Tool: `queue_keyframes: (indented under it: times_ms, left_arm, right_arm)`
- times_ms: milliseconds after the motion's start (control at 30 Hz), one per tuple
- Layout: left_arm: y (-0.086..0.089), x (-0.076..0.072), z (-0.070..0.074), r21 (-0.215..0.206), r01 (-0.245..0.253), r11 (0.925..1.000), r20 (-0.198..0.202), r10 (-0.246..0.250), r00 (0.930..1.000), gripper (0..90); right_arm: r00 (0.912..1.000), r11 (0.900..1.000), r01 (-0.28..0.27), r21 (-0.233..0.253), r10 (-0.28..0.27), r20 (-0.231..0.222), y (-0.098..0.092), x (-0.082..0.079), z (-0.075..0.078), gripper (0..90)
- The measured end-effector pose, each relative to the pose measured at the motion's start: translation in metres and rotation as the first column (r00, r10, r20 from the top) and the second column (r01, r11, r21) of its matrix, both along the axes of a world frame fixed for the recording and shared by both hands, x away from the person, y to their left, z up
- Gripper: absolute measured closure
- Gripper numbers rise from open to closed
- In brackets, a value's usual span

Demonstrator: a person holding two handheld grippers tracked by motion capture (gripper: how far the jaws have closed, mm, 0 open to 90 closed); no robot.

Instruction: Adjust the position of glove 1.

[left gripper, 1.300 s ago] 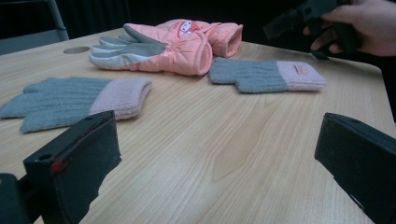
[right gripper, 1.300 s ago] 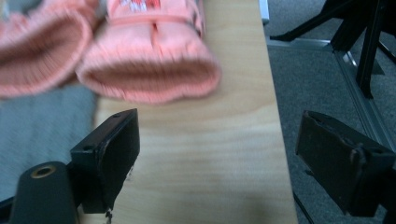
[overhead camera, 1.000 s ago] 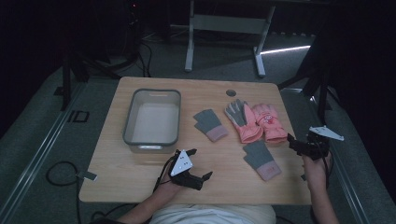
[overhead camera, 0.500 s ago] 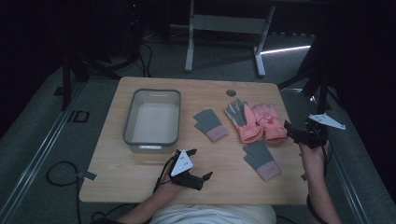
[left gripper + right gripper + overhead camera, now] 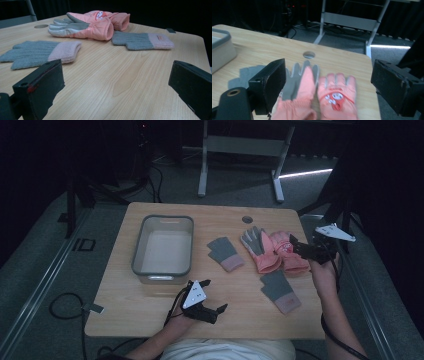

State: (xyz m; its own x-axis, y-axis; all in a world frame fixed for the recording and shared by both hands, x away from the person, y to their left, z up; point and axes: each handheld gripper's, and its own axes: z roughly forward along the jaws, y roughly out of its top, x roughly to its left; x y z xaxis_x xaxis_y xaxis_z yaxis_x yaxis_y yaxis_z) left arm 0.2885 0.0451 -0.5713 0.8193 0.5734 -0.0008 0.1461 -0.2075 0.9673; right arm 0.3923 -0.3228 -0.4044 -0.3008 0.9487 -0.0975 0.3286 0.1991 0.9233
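Right gripper [image 5: 302, 247]: jaws apart, I hold it above the pink ski gloves [image 5: 319, 97], lined up for a pick, I judge.
Left gripper [image 5: 206, 296]: jaws apart, parked low near the table's [image 5: 150, 310] front edge.
Grey knit gloves [image 5: 225, 253]: flat, well apart.
Bin [image 5: 186, 270]: empty, likely the destination.

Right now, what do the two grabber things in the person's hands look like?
Each gripper, left and right, is black with two flat, blocky jaws and a pale three-cornered plate on top. A small red mark sits on one left jaw. A black cable trails from each. The person's forearms are bare, with no sleeves showing.
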Motion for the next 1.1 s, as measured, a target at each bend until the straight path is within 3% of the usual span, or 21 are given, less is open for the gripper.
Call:
queue_keyframes:
  times_ms: [200, 367, 400, 500, 533, 600, 733, 867, 900, 933, 967, 1033, 1100]
  left_arm:
    - [0.000, -0.001, 0.000, 0.004, 0.002, 1.0000, 0.004, -0.002, 1.0000, 0.0]
    - [-0.001, -0.001, 0.000, 0.007, -0.002, 1.0000, 0.004, 0.002, 1.0000, 0.0]
    - [0.000, 0.000, 0.000, 0.006, -0.002, 1.0000, 0.002, 0.002, 1.0000, 0.0]
    - [0.000, 0.000, 0.000, 0.001, -0.003, 1.0000, -0.003, 0.003, 1.0000, 0.0]
    - [0.000, 0.000, 0.000, -0.001, -0.002, 1.0000, -0.005, 0.002, 1.0000, 0.0]
    - [0.000, 0.000, 0.000, 0.000, -0.003, 1.0000, -0.005, 0.003, 1.0000, 0.0]
    - [0.000, 0.000, 0.000, 0.003, -0.002, 1.0000, -0.002, 0.002, 1.0000, 0.0]
    - [-0.001, 0.000, 0.000, 0.004, -0.001, 1.0000, -0.003, 0.001, 1.0000, 0.0]
    - [-0.001, 0.000, 0.000, 0.004, -0.001, 1.0000, -0.003, 0.001, 1.0000, 0.0]
    - [-0.001, 0.000, 0.000, 0.004, -0.001, 1.0000, -0.003, 0.001, 1.0000, 0.0]
    - [-0.001, 0.000, 0.000, 0.007, 0.000, 1.0000, 0.000, 0.000, 1.0000, 0.0]
    - [-0.001, 0.000, 0.000, 0.006, 0.000, 1.0000, -0.001, 0.000, 1.0000, 0.0]
    - [-0.001, 0.000, 0.000, 0.006, 0.000, 1.0000, -0.001, 0.000, 1.0000, 0.0]
  right_arm:
    - [0.9972, 0.997, -0.073, 0.017, 0.073, -0.016, 0.023, 0.008, 0.006, 13.8]
    - [0.9959, 0.997, -0.081, 0.004, 0.081, -0.042, 0.035, 0.012, 0.005, 14.2]
    - [0.9922, 0.996, -0.091, 0.015, 0.092, -0.084, 0.045, 0.016, 0.003, 14.1]
    - [0.9865, 0.992, -0.122, 0.028, 0.124, -0.107, 0.051, 0.019, 0.001, 13.5]
    - [0.9789, 0.987, -0.157, 0.037, 0.161, -0.126, 0.057, 0.022, -0.001, 13.2]
    - [0.9717, 0.981, -0.191, 0.044, 0.195, -0.133, 0.064, 0.024, -0.003, 12.9]
    - [0.9663, 0.975, -0.221, 0.033, 0.224, -0.128, 0.077, 0.027, -0.007, 12.5]
    - [0.9451, 0.957, -0.290, 0.024, 0.290, -0.150, 0.097, 0.033, -0.018, 17.6]
    - [0.9451, 0.957, -0.290, 0.024, 0.290, -0.150, 0.097, 0.033, -0.018, 17.6]
    - [0.9396, 0.951, -0.307, 0.022, 0.307, -0.151, 0.101, 0.034, -0.020, 17.6]
    - [0.9268, 0.940, -0.340, 0.021, 0.338, -0.163, 0.109, 0.037, -0.026, 25.7]
    - [0.9158, 0.932, -0.362, 0.021, 0.360, -0.178, 0.116, 0.039, -0.032, 29.1]
    - [0.9115, 0.928, -0.372, 0.013, 0.368, -0.184, 0.120, 0.041, -0.035, 30.9]
